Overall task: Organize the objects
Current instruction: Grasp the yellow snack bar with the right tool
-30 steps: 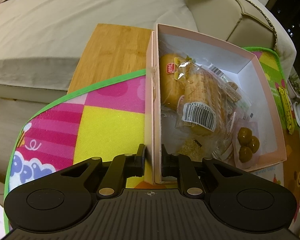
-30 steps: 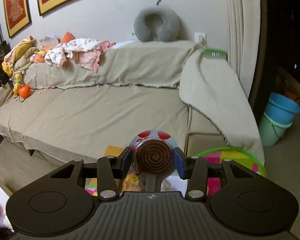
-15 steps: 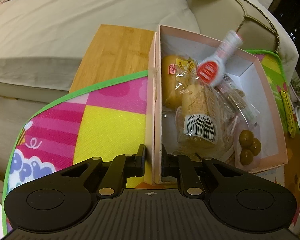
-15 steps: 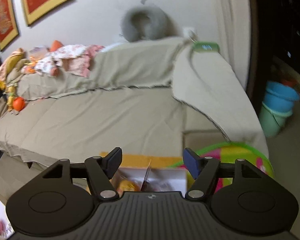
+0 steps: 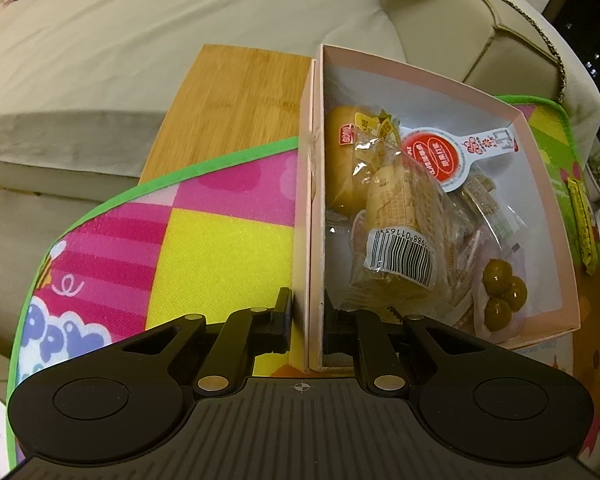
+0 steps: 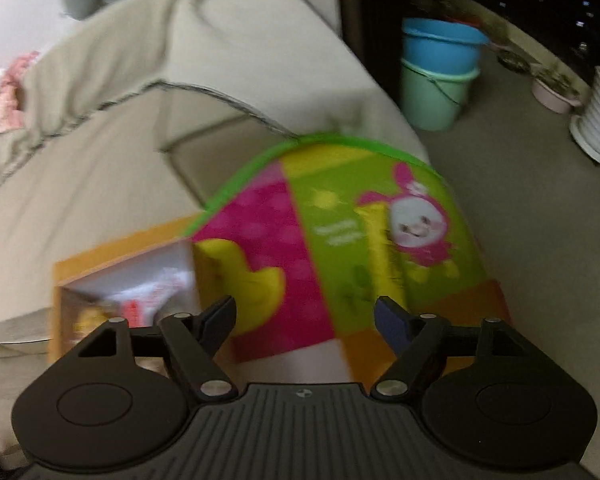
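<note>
The left gripper [image 5: 306, 316] sits at the bottom centre of its view, pointing forward and slightly down, its jaws closed narrowly on the near left wall of the pink box [image 5: 303, 216], one finger outside and one inside. The box stands on a colourful play mat [image 5: 220, 248] and runs up the middle of the frame to the wooden board [image 5: 236, 104] at upper centre. Inside lie wrapped snacks: a bun [image 5: 340, 160] at the far left, a barcoded packet [image 5: 400, 256] in the middle, green balls [image 5: 504, 292] at lower right, and a red-and-white lollipop packet [image 5: 436, 156] on top toward the far end.

The right gripper [image 6: 305, 322] is low in its blurred view, tilted down over the mat [image 6: 340, 240], jaws wide apart and holding nothing. The box [image 6: 140, 276] shows at lower left. The mat's green edge curves across the centre; beyond it lie the sofa [image 6: 100, 168] on the left and bare floor [image 6: 520, 220] on the right, with stacked buckets [image 6: 440, 76] at upper right.
</note>
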